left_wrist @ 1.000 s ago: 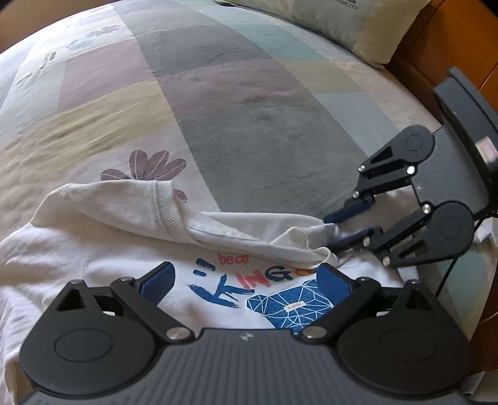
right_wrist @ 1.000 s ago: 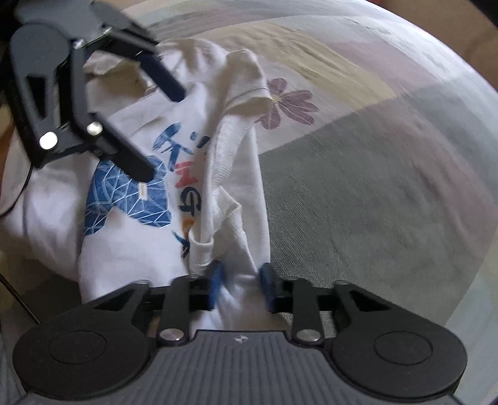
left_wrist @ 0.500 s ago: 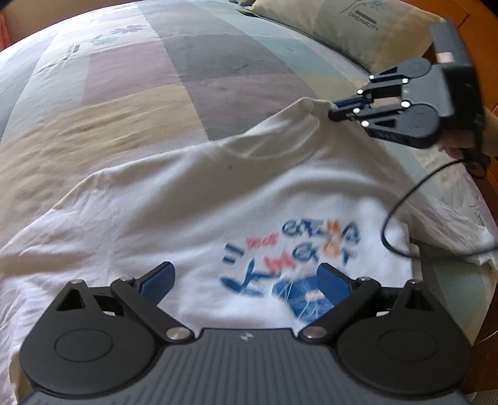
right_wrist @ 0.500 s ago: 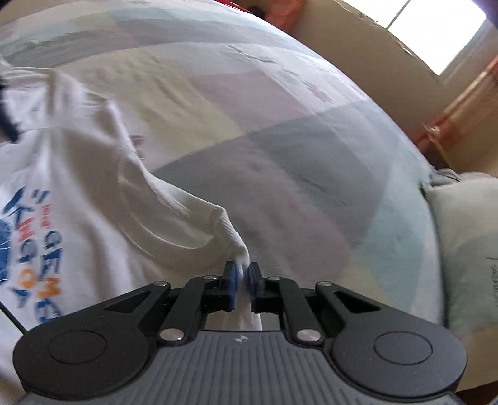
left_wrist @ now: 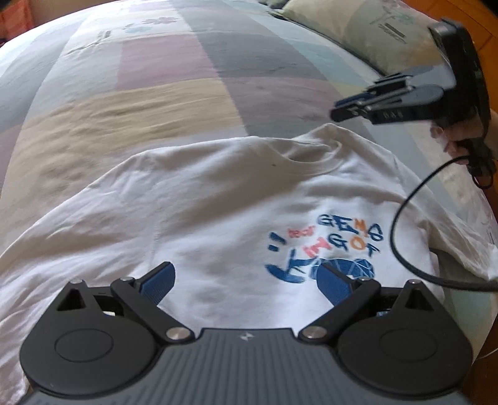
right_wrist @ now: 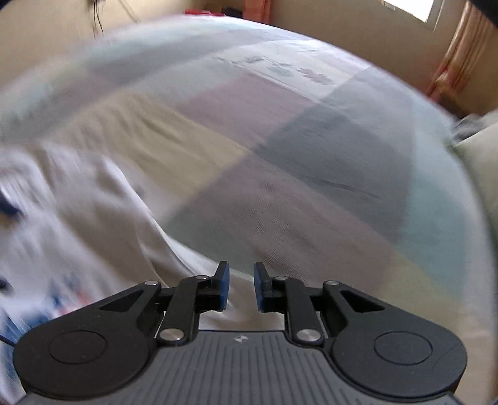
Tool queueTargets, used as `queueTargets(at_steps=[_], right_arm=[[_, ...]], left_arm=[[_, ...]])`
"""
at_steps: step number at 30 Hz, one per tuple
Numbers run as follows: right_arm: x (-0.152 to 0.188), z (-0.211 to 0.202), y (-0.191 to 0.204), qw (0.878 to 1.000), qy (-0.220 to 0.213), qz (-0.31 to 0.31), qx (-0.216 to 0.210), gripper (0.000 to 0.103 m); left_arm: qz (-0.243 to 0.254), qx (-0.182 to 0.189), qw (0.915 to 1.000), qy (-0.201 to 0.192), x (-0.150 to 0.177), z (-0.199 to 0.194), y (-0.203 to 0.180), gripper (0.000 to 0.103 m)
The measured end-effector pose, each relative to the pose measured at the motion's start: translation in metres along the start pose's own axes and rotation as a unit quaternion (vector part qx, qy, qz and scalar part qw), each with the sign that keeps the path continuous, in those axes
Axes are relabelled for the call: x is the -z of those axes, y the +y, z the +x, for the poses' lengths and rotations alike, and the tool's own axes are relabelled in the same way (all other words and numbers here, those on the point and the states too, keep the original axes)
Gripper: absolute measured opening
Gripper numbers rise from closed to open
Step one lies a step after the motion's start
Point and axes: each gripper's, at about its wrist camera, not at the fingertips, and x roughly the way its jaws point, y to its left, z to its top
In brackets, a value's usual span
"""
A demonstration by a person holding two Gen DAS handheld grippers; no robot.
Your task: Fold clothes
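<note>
left tongs spread wide, right tongs parted

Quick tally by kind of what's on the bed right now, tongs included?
T-shirt: 1, white, printed, spread flat
Pillow: 1
Tongs: 2, left tongs open wide over the shirt; right tongs slightly open, holding nothing
Cable: 1, black, trailing over the shirt
Bedspread: 1, patchwork
Total: 6
</note>
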Motion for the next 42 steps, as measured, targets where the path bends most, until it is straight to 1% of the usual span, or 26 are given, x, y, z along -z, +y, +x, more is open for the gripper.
queueTargets(at_steps=[1,2,4,8,11,13,15,16,17,19,20,22,24,25,26,27,29,33,34,35,36,37,38,40,42], right_arm=[[-0.007,0.008,0.002,1.0,0.001,0.006,-0.019,0.015],[-0.013,0.018,0.006,0.999,0.004,0.006,-0.032,0.006],[-0.024,0.037,0.014,0.998,0.01,0.006,-0.059,0.005],[-0.045,0.074,0.031,0.993,0.023,0.006,-0.115,0.005],[-0.039,0.079,0.052,0.986,0.051,-0.012,-0.156,0.005],[-0.032,0.078,0.068,0.981,0.069,-0.039,-0.175,0.005],[-0.027,0.07,0.081,0.977,0.072,-0.077,-0.185,0.006],[-0.027,0.067,0.084,0.975,0.072,-0.09,-0.19,0.008],[-0.027,0.064,0.085,0.975,0.07,-0.099,-0.188,0.012],[-0.029,0.062,0.085,0.977,0.058,-0.109,-0.172,0.014],[-0.032,0.062,0.082,0.979,0.051,-0.107,-0.166,0.014],[-0.04,0.064,0.072,0.982,0.035,-0.084,-0.165,0.015],[-0.046,0.069,0.058,0.985,0.022,-0.046,-0.166,0.026],[-0.049,0.074,0.053,0.985,0.02,-0.032,-0.167,0.041],[-0.05,0.081,0.05,0.985,0.027,-0.027,-0.169,0.045],[-0.051,0.086,0.049,0.985,0.033,-0.027,-0.168,0.045],[-0.045,0.091,0.055,0.984,0.041,-0.052,-0.163,0.045],[-0.034,0.089,0.076,0.984,0.038,-0.106,-0.135,0.046],[-0.035,0.088,0.08,0.984,0.041,-0.112,-0.134,0.046],[-0.035,0.089,0.084,0.982,0.044,-0.12,-0.136,0.044],[-0.036,0.089,0.089,0.981,0.045,-0.13,-0.136,0.039],[-0.037,0.088,0.093,0.98,0.044,-0.139,-0.133,0.025],[-0.039,0.086,0.093,0.981,0.038,-0.143,-0.127,0.016],[-0.044,0.081,0.093,0.982,0.023,-0.152,-0.111,0.016],[-0.058,0.079,0.089,0.984,0.001,-0.155,-0.083,0.013]], left_arm=[[-0.002,-0.003,1.0,0.0,0.0,0.0,0.003,0.097],[-0.002,-0.006,1.0,0.001,0.001,0.0,0.005,0.097],[-0.002,-0.012,0.9999,0.004,0.002,0.0,0.01,0.097],[-0.013,-0.01,0.9999,0.004,0.008,-0.003,0.02,0.097],[-0.026,-0.007,0.9996,0.006,0.015,-0.004,0.028,0.097],[-0.033,-0.007,0.9994,0.008,0.018,-0.003,0.032,0.097],[-0.039,-0.006,0.9992,0.008,0.02,-0.002,0.036,0.097],[-0.041,-0.004,0.9991,0.007,0.021,-0.002,0.037,0.097],[-0.043,-0.002,0.999,0.007,0.022,-0.002,0.039,0.097],[-0.045,0.0,0.999,0.006,0.022,-0.002,0.04,0.097],[-0.046,0.001,0.9989,0.005,0.023,-0.002,0.041,0.097],[-0.048,0.002,0.9988,0.004,0.023,-0.003,0.042,0.097],[-0.05,0.004,0.9988,0.004,0.024,-0.003,0.043,0.097],[-0.051,0.005,0.9987,0.004,0.024,-0.002,0.044,0.097],[-0.052,0.005,0.9986,0.004,0.025,-0.002,0.045,0.097],[-0.053,0.006,0.9986,0.004,0.025,-0.002,0.045,0.097],[-0.053,0.01,0.9985,0.004,0.027,-0.002,0.045,0.097],[-0.057,0.008,0.9983,0.007,0.029,0.002,0.046,0.097],[-0.058,0.009,0.9983,0.007,0.029,0.002,0.046,0.097],[-0.059,0.01,0.9982,0.007,0.029,0.002,0.046,0.097],[-0.058,0.009,0.9983,0.006,0.029,0.002,0.045,0.097],[-0.057,0.008,0.9983,0.006,0.028,0.001,0.045,0.097],[-0.057,0.008,0.9983,0.005,0.028,0.001,0.045,0.097],[-0.059,0.007,0.9983,0.0,0.027,-0.002,0.045,0.097],[-0.065,0.006,0.9979,-0.006,0.026,-0.004,0.048,0.097]])
